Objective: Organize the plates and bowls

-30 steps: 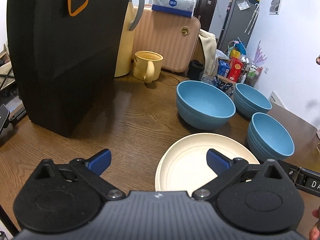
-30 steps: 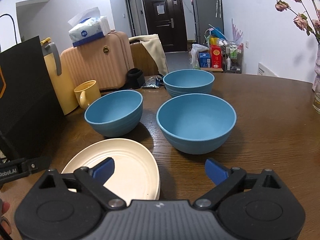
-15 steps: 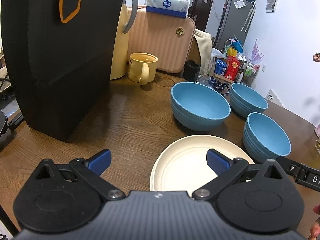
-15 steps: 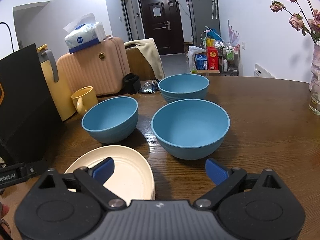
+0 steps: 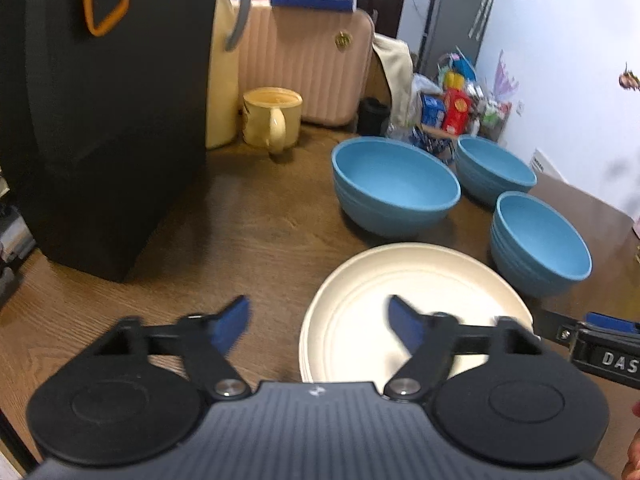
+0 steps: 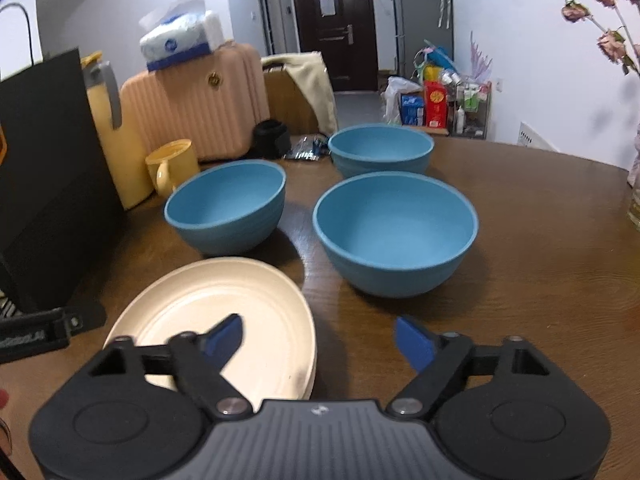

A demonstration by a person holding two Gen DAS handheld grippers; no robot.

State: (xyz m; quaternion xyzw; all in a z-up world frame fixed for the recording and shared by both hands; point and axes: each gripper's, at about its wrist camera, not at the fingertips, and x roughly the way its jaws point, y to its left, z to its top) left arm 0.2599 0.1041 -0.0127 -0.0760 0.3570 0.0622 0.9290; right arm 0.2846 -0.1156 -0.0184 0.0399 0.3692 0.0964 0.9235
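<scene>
L gripper: jaws apart, nothing btwn them; its rt blue pad hangs over the cream plates, its left pad over bare wood. R gripper: jaws apart too, empty; left pad over the same plate stack, rt pad over tabletop.

Plates sit stacked at the near edge of the brown wood-grain table. Just beyond them, 3 blue bowls: near bowl closest to R gripper, left bowl beside it, far bowl behind; none nested, all upright.

Further left: yellow mug, yellow jug, black paper bag standing on the table. Pink suitcase w/ tissue pack on top behind them.

Room: white walls, dark door, grey fridge, cluttered rack w/ boxes and bottles near it. Dried flowers at far rt.
</scene>
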